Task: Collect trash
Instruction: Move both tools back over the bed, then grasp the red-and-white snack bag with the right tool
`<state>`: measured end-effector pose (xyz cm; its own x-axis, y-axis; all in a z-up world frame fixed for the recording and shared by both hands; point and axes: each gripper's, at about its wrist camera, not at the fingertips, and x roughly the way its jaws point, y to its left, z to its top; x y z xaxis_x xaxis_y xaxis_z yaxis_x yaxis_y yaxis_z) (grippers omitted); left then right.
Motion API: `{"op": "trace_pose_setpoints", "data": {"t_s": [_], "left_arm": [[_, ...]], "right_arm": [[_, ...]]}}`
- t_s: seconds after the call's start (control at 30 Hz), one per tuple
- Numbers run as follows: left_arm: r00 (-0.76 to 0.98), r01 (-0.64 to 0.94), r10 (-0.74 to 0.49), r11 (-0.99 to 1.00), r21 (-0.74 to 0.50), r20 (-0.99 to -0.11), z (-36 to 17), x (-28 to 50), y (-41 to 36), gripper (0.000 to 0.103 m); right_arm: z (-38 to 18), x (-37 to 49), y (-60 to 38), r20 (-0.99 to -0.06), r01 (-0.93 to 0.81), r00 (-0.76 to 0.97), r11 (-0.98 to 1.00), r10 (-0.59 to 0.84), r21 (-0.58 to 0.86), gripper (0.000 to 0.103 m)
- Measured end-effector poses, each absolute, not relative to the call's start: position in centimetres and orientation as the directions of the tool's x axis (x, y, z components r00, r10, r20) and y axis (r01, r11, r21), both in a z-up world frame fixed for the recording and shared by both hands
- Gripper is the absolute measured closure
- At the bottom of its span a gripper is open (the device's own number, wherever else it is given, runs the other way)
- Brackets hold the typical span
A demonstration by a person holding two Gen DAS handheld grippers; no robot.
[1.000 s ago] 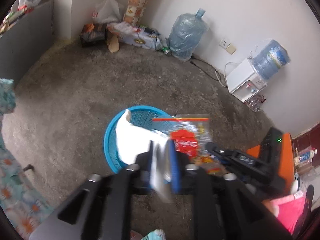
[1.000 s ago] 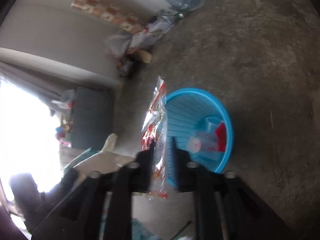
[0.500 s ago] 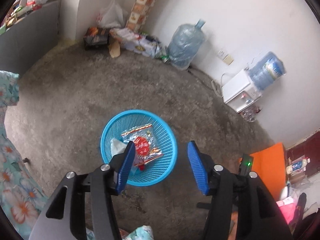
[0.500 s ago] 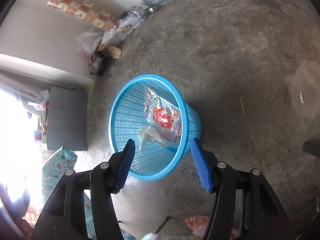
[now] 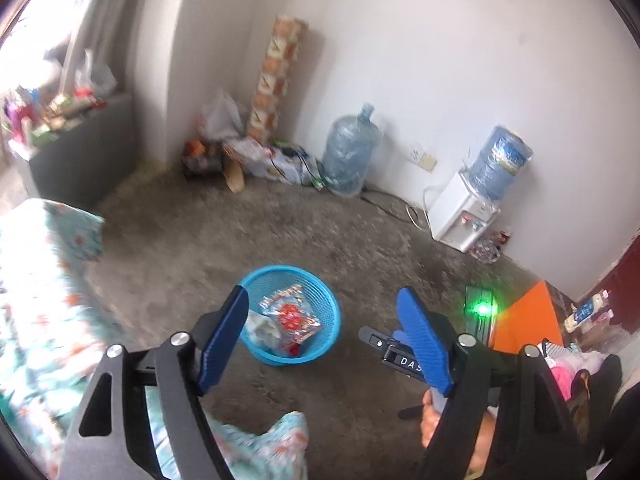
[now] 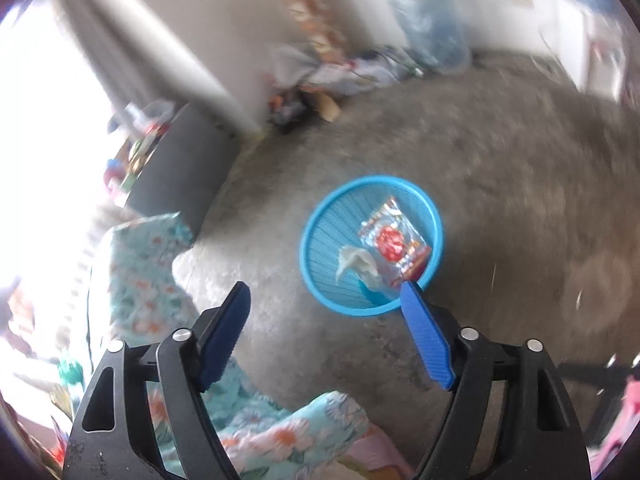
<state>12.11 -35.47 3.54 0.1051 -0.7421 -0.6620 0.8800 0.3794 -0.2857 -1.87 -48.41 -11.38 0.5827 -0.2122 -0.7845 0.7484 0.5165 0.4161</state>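
Note:
A blue mesh basket point(image 5: 328, 304) point(image 6: 316, 236) stands on the concrete floor. In it lie a clear wrapper with a red print point(image 5: 290, 316) point(image 6: 394, 242) and a crumpled white tissue point(image 5: 260, 326) point(image 6: 356, 260). My left gripper point(image 5: 322, 334) hangs well above the basket, its blue jaws still opening, nothing between them. My right gripper point(image 6: 324, 330) is also high above the floor, to the near left of the basket, jaws opening and empty. Part of the right gripper's body point(image 5: 394, 354) shows in the left wrist view.
A floral cloth point(image 5: 44, 280) point(image 6: 144, 264) covers something at the left and near edge. Along the far wall stand a water jug point(image 5: 350, 152), a dispenser with a bottle point(image 5: 466, 212) and a pile of bags point(image 5: 256, 156). An orange box point(image 5: 528, 320) sits at the right.
Both grippers let go of the tissue and the wrapper, which dropped into the basket. Both then opened wider and rose away, so the basket looks smaller.

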Motion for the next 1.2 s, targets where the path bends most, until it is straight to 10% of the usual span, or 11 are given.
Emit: {"op": "trace_pose_setpoints", "data": {"t_s": [0.3,1.2], "left_arm": [[0.265,0.858,-0.764,0.465,-0.217,-0.589,8.0,9.9,-24.8,0.015],[0.609,0.640,-0.660,0.736,-0.218,-0.440,12.3,9.6,0.1,0.007]], "right_arm": [[-5.3,0.8,-41.8,-0.768,0.674,0.589,0.677,-0.250,0.297,0.008],[2.7,6.4,-24.1,-0.641,0.410,0.690,0.912,-0.336,-0.037,0.008]]}}
